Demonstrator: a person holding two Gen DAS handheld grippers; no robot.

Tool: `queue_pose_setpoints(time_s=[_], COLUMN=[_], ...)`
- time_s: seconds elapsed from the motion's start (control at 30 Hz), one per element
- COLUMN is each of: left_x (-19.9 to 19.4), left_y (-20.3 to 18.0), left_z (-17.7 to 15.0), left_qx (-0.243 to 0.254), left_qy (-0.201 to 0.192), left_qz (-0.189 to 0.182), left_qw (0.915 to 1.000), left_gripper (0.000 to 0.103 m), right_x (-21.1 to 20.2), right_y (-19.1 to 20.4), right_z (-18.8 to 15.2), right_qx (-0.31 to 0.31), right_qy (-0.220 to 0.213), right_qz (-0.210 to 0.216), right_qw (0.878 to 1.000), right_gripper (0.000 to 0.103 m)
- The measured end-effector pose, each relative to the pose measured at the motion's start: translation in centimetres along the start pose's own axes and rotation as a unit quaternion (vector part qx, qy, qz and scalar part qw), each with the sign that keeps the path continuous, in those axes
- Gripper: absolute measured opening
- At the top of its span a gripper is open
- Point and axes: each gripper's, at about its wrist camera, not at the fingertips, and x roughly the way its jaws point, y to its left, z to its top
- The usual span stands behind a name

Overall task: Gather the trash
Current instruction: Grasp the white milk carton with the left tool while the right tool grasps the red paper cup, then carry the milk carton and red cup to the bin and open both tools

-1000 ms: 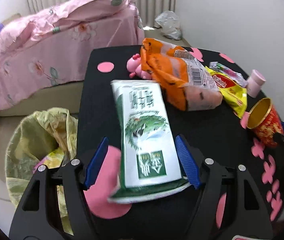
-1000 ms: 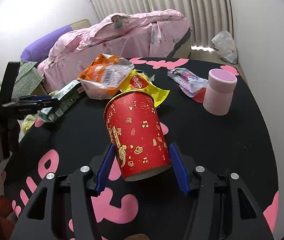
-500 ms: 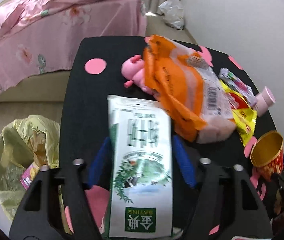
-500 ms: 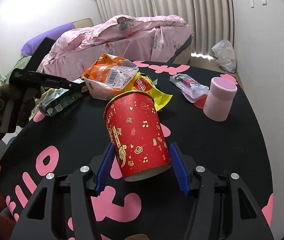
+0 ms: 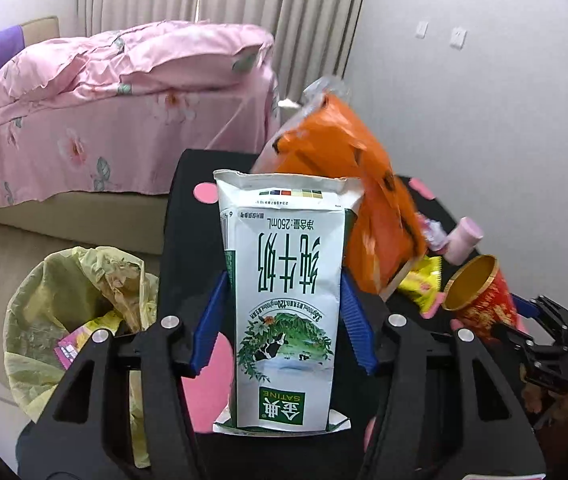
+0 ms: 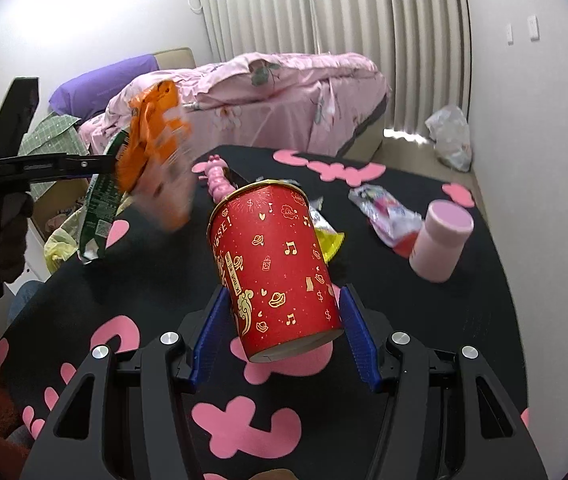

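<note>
Glossy printed paper carton (image 5: 285, 304); crinkly orange plastic wrapper (image 5: 347, 184); smooth red paper cup (image 6: 274, 268)

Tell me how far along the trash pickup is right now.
Done: some wrappers already lie in the yellow-lined bin. In hand: the left gripper holds the milk carton, with the orange snack bag lifted along behind it; the right gripper holds the red paper cup. Left on the table: yellow wrapper, clear pink wrapper.
</note>
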Motion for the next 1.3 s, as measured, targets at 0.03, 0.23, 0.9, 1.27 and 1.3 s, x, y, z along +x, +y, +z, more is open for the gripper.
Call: queue_pose_setpoints(time_s=[0.03, 0.23, 0.9, 1.27, 1.3], left_x=[-0.5, -2.2, 3.3, -3.8, -3.9], left_y=[-0.1, -1.4, -2.9, -4.8, -4.8], left_z=[0.0, -0.1, -4.7, -0.1, 0.2], left_qx=[0.001, 0.014, 0.093, 0.095, 0.092], left_qy=[-0.002, -0.017, 0.172, 0.034, 0.027], left_qz=[-0.009, -0.030, 0.017, -0.018, -0.023], left_qw=[1.0000, 0.9993, 0.9805, 0.9947, 0.9952], left_gripper=[0.052, 0.052, 0.050, 0.049, 0.049], right_x=[-0.3, -1.7, -1.7, -2.4, -2.6], right_y=[0.3, 1.2, -1.0, -0.5, -0.4], right_z=[0.3, 1.2, 0.2, 0.9, 1.0], right_qx=[-0.004, -0.019, 0.012, 0.017, 0.015], right_qy=[-0.003, -0.019, -0.001, -0.020, -0.023], right_qz=[-0.002, -0.013, -0.042, -0.025, -0.026], right_qw=[1.000, 1.000, 0.999, 0.999, 0.999], right_gripper=[0.054, 0.054, 0.054, 0.054, 0.054])
